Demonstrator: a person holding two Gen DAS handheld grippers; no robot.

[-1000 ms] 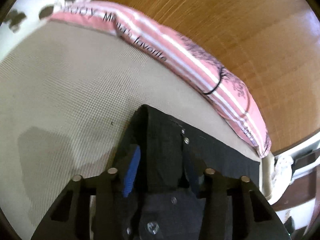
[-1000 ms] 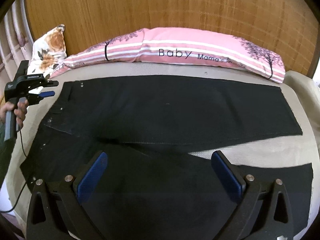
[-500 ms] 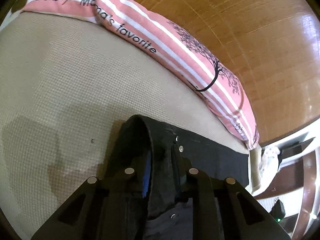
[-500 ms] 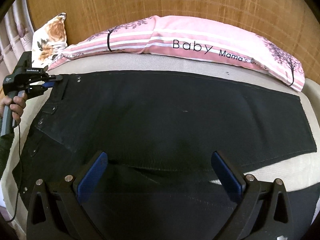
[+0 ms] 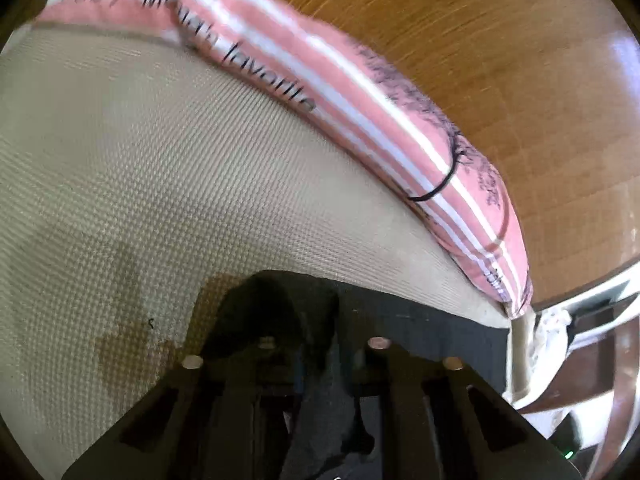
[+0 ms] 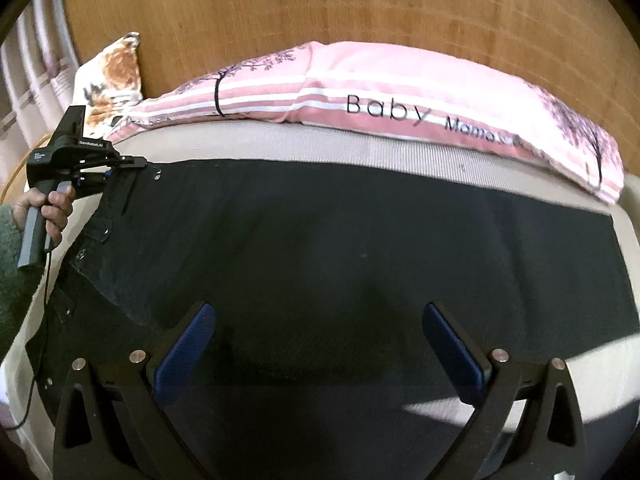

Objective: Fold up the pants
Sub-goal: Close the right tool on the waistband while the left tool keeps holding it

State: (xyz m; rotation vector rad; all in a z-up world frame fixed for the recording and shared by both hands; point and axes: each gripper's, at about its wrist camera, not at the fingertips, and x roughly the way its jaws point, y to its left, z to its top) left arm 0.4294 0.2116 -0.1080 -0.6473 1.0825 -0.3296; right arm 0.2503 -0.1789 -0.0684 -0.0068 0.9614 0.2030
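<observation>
Black pants [image 6: 340, 248] lie spread across a beige mattress [image 6: 360, 148], waistband at the left, legs running right. My left gripper [image 5: 320, 344] is shut on the far waistband corner of the pants [image 5: 280, 300]; it also shows in the right wrist view [image 6: 132, 162], held by a hand at the left edge. My right gripper [image 6: 320, 344] is open and empty, its blue pads [image 6: 188, 348] hovering over the middle of the pants near the crotch.
A long pink striped pillow [image 6: 380, 92] lies along the wooden headboard [image 6: 320, 8] at the back. A floral pillow [image 6: 112, 76] sits at the back left. The mattress [image 5: 140, 180] ends at the right, where white furniture [image 5: 580, 312] stands.
My left gripper has closed on the waistband corner and pulled it toward the back of the bed. My right gripper has moved forward over the pants, still open.
</observation>
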